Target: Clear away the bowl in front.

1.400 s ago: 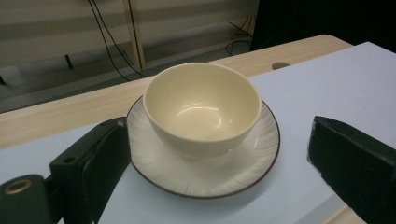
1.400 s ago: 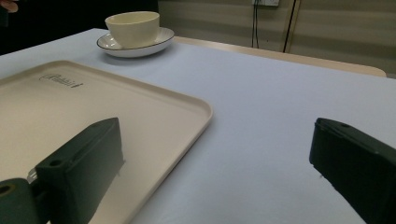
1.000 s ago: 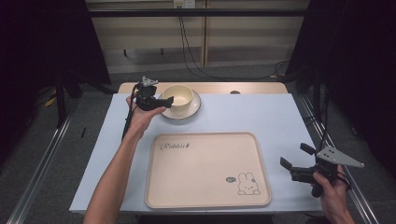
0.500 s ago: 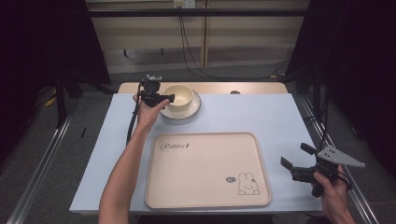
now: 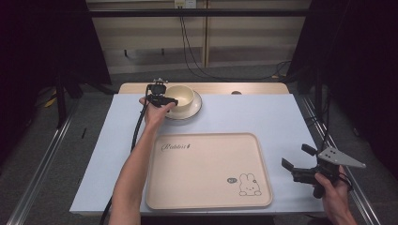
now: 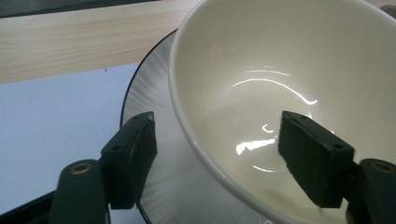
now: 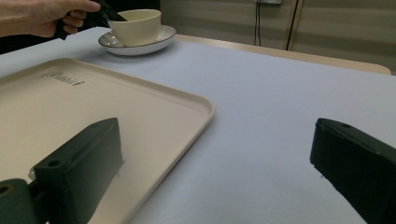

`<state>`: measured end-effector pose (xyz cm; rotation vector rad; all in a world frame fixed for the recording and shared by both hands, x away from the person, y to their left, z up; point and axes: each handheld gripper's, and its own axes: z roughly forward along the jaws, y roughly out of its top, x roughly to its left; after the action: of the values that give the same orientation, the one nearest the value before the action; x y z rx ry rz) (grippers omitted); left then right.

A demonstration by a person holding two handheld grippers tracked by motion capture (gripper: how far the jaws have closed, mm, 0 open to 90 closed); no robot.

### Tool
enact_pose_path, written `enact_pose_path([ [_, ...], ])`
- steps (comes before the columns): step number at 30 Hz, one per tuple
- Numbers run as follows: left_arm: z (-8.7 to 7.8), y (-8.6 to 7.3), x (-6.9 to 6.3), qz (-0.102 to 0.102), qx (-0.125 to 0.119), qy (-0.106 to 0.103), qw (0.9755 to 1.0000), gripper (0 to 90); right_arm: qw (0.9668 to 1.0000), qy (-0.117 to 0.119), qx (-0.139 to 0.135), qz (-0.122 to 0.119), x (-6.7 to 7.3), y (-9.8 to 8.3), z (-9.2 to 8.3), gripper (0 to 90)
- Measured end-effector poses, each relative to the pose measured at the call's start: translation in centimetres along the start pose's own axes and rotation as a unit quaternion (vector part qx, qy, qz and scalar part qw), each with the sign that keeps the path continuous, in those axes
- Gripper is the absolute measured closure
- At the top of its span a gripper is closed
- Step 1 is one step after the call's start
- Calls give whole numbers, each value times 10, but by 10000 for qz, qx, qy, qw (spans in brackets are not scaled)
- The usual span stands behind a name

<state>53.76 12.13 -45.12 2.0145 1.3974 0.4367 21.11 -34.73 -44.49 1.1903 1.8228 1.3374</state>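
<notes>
A cream bowl (image 5: 181,96) stands on a pale plate with a dark rim (image 5: 190,111) at the table's far middle. My left gripper (image 5: 164,100) is open at the bowl's left side. In the left gripper view, the gripper (image 6: 217,126) straddles the bowl's (image 6: 289,56) rim: one jaw hangs outside over the plate (image 6: 154,98), the other inside the bowl. My right gripper (image 5: 297,157) is held open above the table's right front, right of the cream tray (image 5: 206,173). Its jaws (image 7: 215,140) hold nothing.
The tray (image 7: 93,102) with a rabbit print (image 5: 248,184) lies flat at the front middle. Light blue cloth (image 5: 253,115) covers the table, and a wooden strip (image 5: 244,88) runs along the far edge. From the right gripper view, the bowl (image 7: 137,25) and the left hand (image 7: 42,16) are far off.
My left gripper has moved right and closer to the bowl, and its jaws now straddle the rim. The right gripper has stayed where it was.
</notes>
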Motion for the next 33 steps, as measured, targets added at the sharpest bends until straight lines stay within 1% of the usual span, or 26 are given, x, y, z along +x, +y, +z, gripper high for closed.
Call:
enact_pose_path([
  [2,2,1,-1,-21,7,27,10000,322,10000,22,6,7,0,0,0,21],
  [3,3,1,-1,-33,34,64,10000,322,10000,7,7,3,0,0,0,21],
  [4,4,2,-1,-86,105,-25,9999,343,10000,22,7,4,0,0,0,21],
  [5,4,2,-1,-86,105,-25,9999,357,10000,22,7,4,0,0,0,21],
  [6,5,3,-2,-60,104,33,9999,378,10000,40,10,6,0,0,-1,21],
  [7,5,3,-3,-23,160,28,9999,378,10000,40,10,6,0,0,-1,21],
  [8,5,4,-5,-19,197,38,9998,404,10000,31,9,6,0,0,0,21],
  [9,5,5,-5,17,265,27,9996,408,10000,13,4,0,0,0,0,21],
  [10,7,5,-7,0,244,58,9997,443,10000,31,9,2,0,0,0,21],
  [11,7,6,-7,-88,338,64,9994,463,10000,48,9,26,0,0,-1,21],
  [12,7,6,-7,-88,338,64,9994,479,10000,48,9,26,0,0,-1,21],
  [13,9,6,-6,-191,332,38,9993,479,10000,46,7,32,0,0,-1,21],
  [14,8,7,-3,-280,468,-72,9985,500,10000,44,7,30,0,0,-1,21],
  [15,8,7,-3,-280,468,-72,9985,516,10000,44,7,30,0,0,-1,21],
  [16,9,7,-2,-336,437,-76,9984,516,10000,33,11,27,0,0,-1,21],
  [17,9,7,-2,-341,493,-104,9982,527,10000,35,10,27,0,0,0,21],
  [19,10,7,1,-484,524,-206,9972,534,10000,50,7,23,0,0,-1,21],
  [21,9,8,2,-509,552,-241,9969,605,10000,42,17,36,0,0,0,21],
  [22,9,8,3,-548,564,-260,9966,605,10000,42,16,36,-1,0,0,21],
  [23,9,8,3,-580,572,-299,9962,632,10000,42,23,52,0,0,0,21],
  [24,9,8,5,-611,545,-315,9961,676,10000,24,8,6,0,0,0,21],
  [26,9,8,5,-619,562,-328,9960,690,10000,45,13,12,0,0,0,21],
  [29,9,9,5,-748,558,-328,9951,716,10000,47,5,14,-1,0,0,21],
  [31,9,9,5,-768,554,-348,9949,738,10000,44,-5,30,-1,0,-1,21],
  [32,9,9,5,-787,558,-330,9948,738,10000,35,-2,35,-2,0,-1,21],
  [33,8,9,6,-793,559,-310,9948,758,10000,44,3,53,-2,0,-1,21],
])
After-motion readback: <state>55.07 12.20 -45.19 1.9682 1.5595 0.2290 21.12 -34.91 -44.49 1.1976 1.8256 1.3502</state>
